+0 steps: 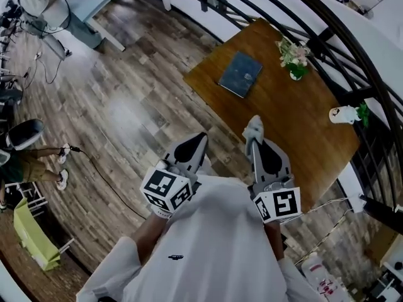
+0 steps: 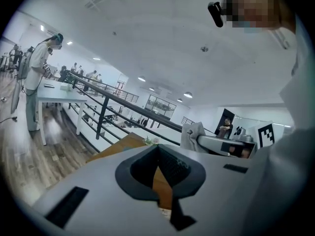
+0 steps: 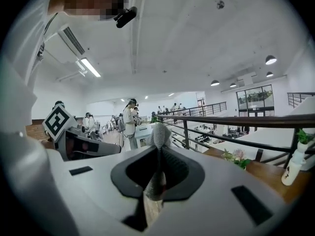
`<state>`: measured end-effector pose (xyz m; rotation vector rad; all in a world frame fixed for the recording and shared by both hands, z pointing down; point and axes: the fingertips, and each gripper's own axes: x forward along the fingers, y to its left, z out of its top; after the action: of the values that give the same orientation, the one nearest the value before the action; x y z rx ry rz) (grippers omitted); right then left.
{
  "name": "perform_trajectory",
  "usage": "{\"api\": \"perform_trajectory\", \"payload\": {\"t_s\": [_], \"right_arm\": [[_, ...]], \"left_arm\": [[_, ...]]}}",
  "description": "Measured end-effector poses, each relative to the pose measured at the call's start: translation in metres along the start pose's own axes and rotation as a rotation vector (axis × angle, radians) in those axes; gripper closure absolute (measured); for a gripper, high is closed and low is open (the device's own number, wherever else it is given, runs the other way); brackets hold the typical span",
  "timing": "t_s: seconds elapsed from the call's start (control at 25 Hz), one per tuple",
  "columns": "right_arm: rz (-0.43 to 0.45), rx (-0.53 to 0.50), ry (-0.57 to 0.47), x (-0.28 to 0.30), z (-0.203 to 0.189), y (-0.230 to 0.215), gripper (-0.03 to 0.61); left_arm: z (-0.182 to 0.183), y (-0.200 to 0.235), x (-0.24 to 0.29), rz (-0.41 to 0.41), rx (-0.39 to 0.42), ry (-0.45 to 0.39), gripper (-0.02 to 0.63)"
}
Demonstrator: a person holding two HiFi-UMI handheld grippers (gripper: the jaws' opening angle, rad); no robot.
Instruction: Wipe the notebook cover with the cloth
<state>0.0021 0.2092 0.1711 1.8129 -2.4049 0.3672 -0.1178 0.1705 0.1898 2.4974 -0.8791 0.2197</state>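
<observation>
The right gripper pinches the grey cloth. Beside it, the left gripper is closed and empty. The notebook lies ahead on the worktop.

Cloth mostly hidden inside right gripper jaws

Shirt: white, loose, with a small dark logo on the chest.
Left gripper: pale grey shell, dark tapering jaw pads, beyond the shirt's front.
Right gripper: same grey shell and dark pads.
Marker cubes: white with black square codes, at the shirt's front edge.
Head camera: small, black, above the shirt.
</observation>
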Motion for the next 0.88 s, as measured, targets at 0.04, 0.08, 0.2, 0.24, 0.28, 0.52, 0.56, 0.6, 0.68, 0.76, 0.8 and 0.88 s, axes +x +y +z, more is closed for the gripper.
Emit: {"api": "perform_trajectory", "payload": {"t_s": [0.04,0.08,0.2,0.24,0.28,0.52,0.56,0.6,0.68,0.76,0.8,0.88], "right_arm": [[-0.004,0.005,0.005,0.012,0.002,-0.001,0.546],[-0.009,0.003,0.011,0.024,0.004,-0.002,0.546],[-0.022,-0.002,0.022,0.055,0.01,0.001,0.546],[-0.027,-0.002,0.021,0.064,0.014,0.003,0.546],[-0.033,-0.005,0.02,0.074,0.017,0.005,0.546],[-0.052,-0.003,0.026,0.109,0.022,0.0,0.546],[-0.055,-0.006,0.027,0.11,0.022,-0.002,0.546],[-0.058,-0.01,0.029,0.111,0.021,-0.005,0.546],[-0.06,-0.019,0.034,0.113,0.019,-0.011,0.546],[-0.058,-0.02,0.038,0.115,0.018,-0.02,0.546],[-0.056,-0.019,0.039,0.116,0.018,-0.024,0.546],[-0.045,-0.014,0.036,0.117,0.018,-0.035,0.546]], "left_arm": [[0.007,0.01,0.004,-0.005,-0.004,-0.002,0.595],[0.013,0.02,0.007,-0.011,-0.01,-0.004,0.594],[0.026,0.045,0.011,-0.033,-0.015,0.001,0.594],[0.03,0.052,0.012,-0.039,-0.014,0.003,0.594],[0.034,0.06,0.013,-0.044,-0.015,0.003,0.594],[0.054,0.092,0.032,-0.059,-0.014,-0.01,0.594],[0.055,0.095,0.035,-0.06,-0.013,-0.009,0.594],[0.055,0.096,0.039,-0.061,-0.013,-0.007,0.595],[0.055,0.097,0.046,-0.06,-0.015,-0.003,0.594],[0.054,0.096,0.054,-0.054,-0.019,0.002,0.594],[0.054,0.095,0.059,-0.05,-0.02,0.004,0.594],[0.053,0.091,0.068,-0.046,-0.017,0.009,0.595]]}}
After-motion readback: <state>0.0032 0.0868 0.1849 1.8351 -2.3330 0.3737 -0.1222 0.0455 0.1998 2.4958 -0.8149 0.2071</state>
